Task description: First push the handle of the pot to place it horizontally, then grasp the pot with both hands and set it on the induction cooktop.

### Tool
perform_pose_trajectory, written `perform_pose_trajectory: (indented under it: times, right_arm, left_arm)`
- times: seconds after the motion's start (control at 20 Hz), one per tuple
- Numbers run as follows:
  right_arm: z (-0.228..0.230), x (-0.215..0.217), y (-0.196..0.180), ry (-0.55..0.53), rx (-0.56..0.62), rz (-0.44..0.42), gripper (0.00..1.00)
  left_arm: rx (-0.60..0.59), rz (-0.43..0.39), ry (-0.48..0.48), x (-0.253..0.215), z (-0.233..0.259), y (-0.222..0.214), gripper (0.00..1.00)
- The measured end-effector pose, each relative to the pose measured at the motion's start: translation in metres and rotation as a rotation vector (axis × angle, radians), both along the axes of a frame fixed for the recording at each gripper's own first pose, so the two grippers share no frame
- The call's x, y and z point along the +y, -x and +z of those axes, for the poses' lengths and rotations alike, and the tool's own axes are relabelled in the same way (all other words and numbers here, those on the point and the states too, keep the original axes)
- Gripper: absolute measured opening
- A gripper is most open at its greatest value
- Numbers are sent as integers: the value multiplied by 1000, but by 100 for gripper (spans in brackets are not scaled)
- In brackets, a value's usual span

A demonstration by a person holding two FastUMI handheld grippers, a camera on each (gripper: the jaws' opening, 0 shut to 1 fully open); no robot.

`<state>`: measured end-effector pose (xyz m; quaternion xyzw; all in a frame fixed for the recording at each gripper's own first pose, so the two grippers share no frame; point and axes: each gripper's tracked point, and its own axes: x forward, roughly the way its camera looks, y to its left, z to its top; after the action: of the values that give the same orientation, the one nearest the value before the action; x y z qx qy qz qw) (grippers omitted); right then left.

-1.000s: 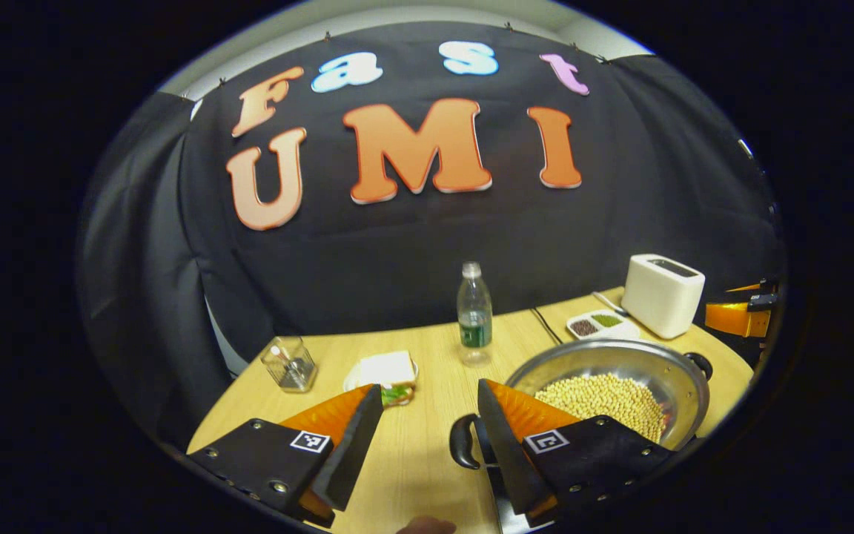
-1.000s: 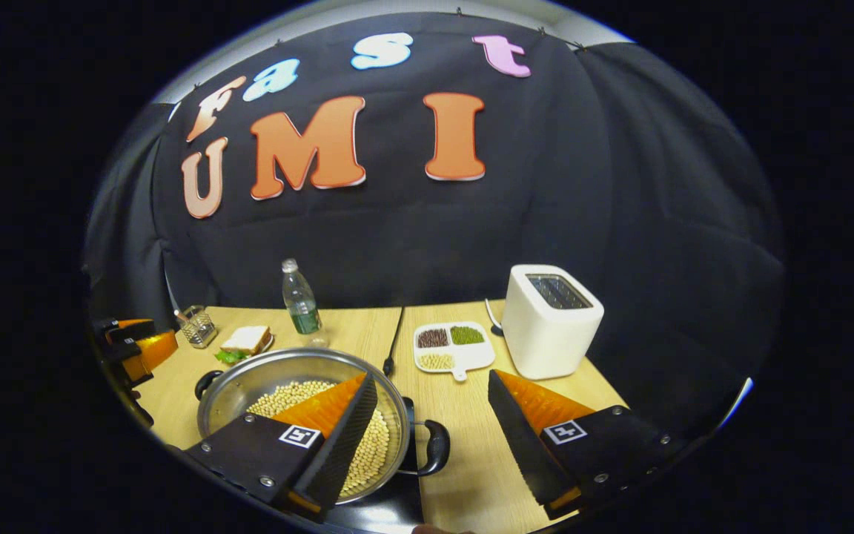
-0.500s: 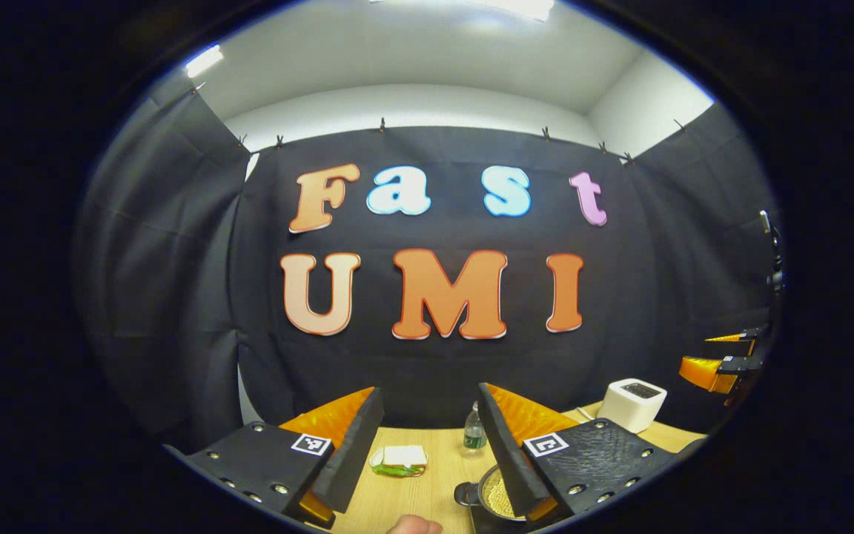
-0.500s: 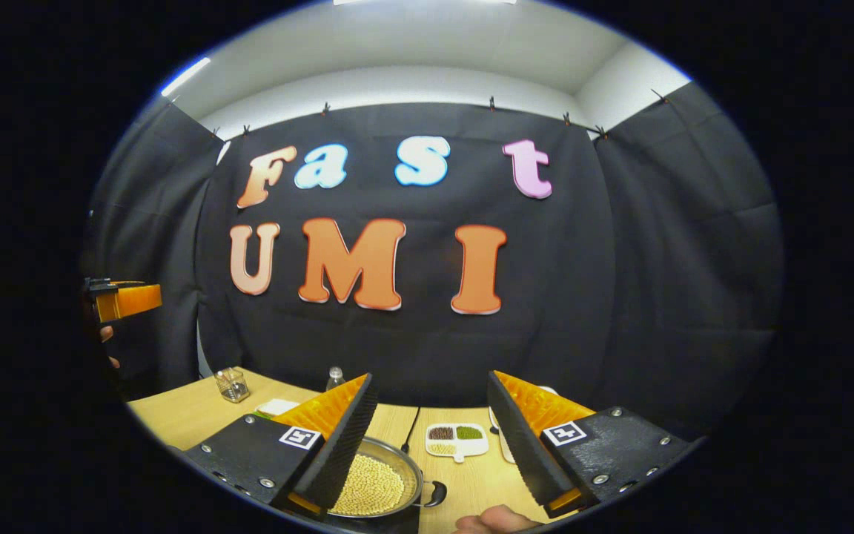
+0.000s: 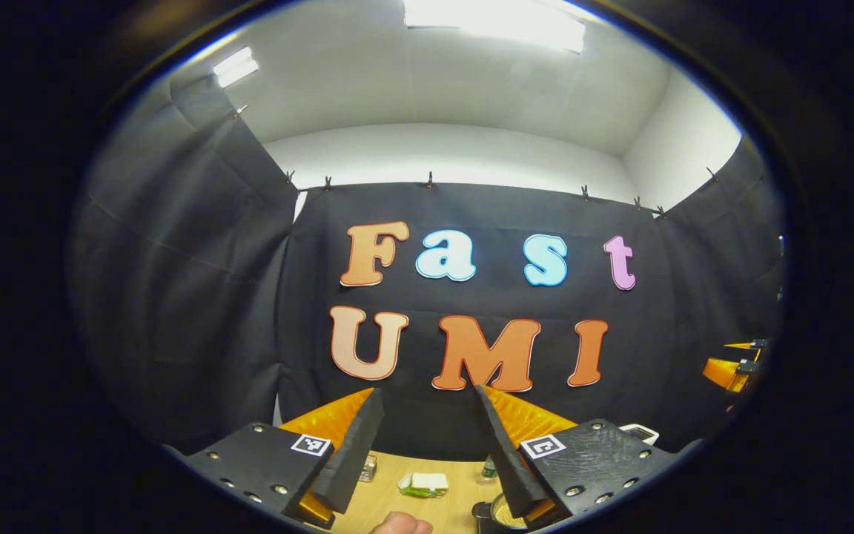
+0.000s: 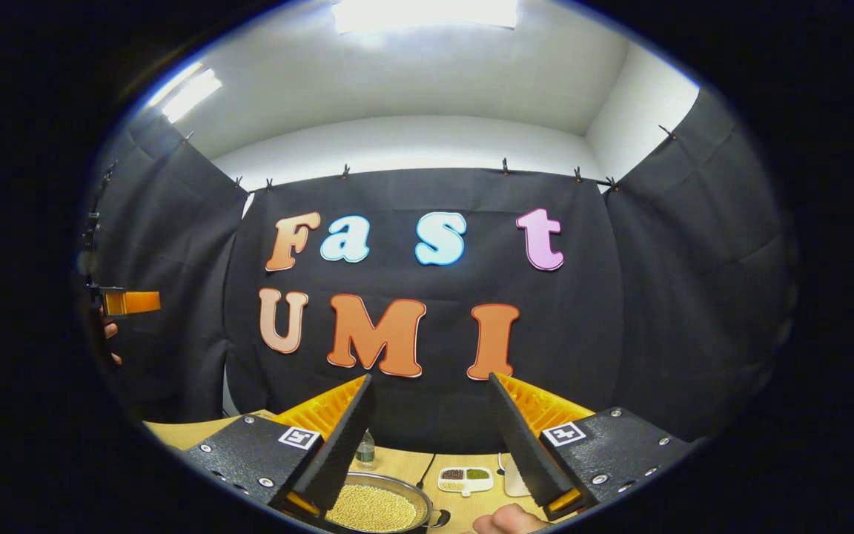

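My biggest worry is the pot [image 6: 375, 508] itself: it is brim-full of pale beans and sits low at about 6 o'clock in the right gripper view, on a dark slab I take to be the induction cooktop, though too little of that slab shows to be sure. If it sits off-centre, any nudge from me could slop beans over the rim onto the desk [image 6: 412, 463]. Coming back down blind is the other risk: both claws point at the booth wall, well above the desk, so a careless drop could clip the pot's side handle [image 6: 438, 517] or knock the small sectioned dish [image 6: 465, 478] just beyond it.

My left claw [image 5: 423, 445] stands wide apart, holding nothing and touching nothing; between its fingers I see the sandwich [image 5: 425, 484] on the desk, and the pot peeks out at about 5 o'clock. My right claw [image 6: 431, 437] is equally spread and empty, with the pot under its left finger. My hand [image 6: 508, 519] shows at the bottom edge.
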<state>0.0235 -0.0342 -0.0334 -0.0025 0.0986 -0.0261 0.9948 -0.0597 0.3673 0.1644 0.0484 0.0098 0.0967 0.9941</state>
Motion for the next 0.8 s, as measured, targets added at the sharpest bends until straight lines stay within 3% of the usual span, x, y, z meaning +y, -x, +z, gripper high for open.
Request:
perform_pose_trajectory:
  times: [0.15, 0.4, 0.8]
  right_arm:
    - [23, 7, 0, 22, -41, 25, 94]
    - [47, 27, 2, 46, -87, 74, 94]
    - [42, 60, 1, 45, -108, 155, 95]
  left_arm:
    - [-27, 46, -46, 12, 16, 7, 77]
    - [-54, 43, -81, 5, 29, 11, 77]
    - [-86, 59, -107, 4, 35, 18, 77]
